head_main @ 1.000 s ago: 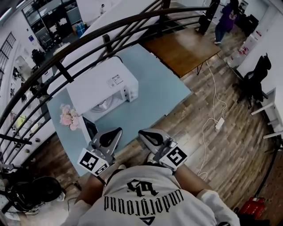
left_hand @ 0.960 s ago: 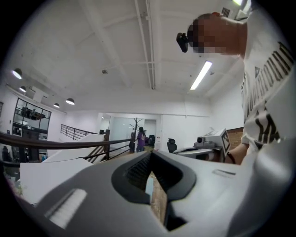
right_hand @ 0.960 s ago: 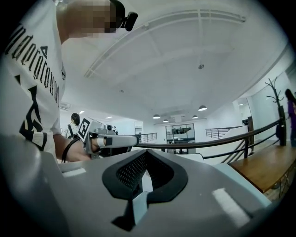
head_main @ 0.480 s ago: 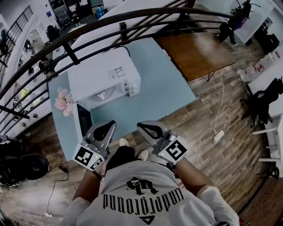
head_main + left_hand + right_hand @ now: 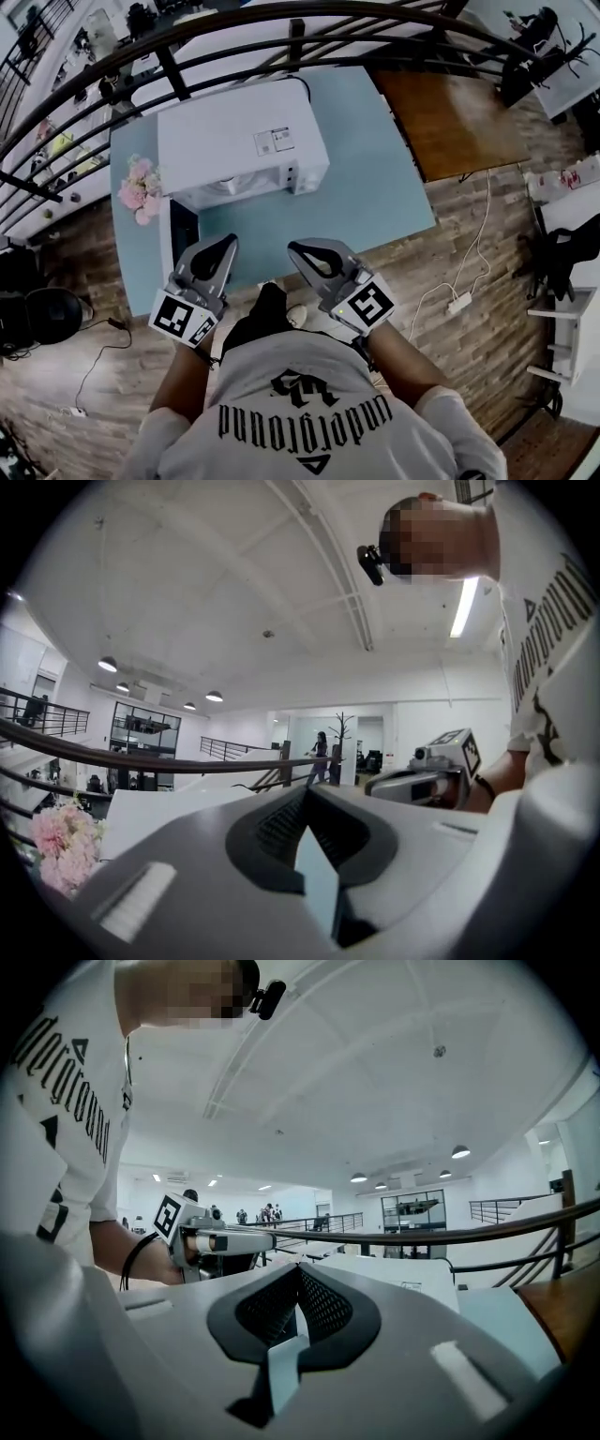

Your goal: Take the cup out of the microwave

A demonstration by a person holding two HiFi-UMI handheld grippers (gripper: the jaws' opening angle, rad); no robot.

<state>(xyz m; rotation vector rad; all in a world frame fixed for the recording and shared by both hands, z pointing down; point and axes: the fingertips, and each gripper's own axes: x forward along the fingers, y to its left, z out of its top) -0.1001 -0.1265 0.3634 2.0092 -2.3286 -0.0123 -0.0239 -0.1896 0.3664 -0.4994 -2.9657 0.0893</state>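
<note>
Head view, looking steeply down: my left gripper [image 5: 220, 247] and right gripper [image 5: 299, 249] hover closed and empty over the worktop's [image 5: 366, 192] near edge. The microwave [image 5: 239, 141] stands ahead by the far left corner, door [image 5: 180, 234] open. I cannot make out the cup; I judge it is inside, nearer the left gripper.

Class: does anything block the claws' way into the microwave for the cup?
Nothing visible does. The microwave door hangs open at the left, and only bare table lies between the left claw, the right claw and the opening. The cup itself cannot be made out.
</note>
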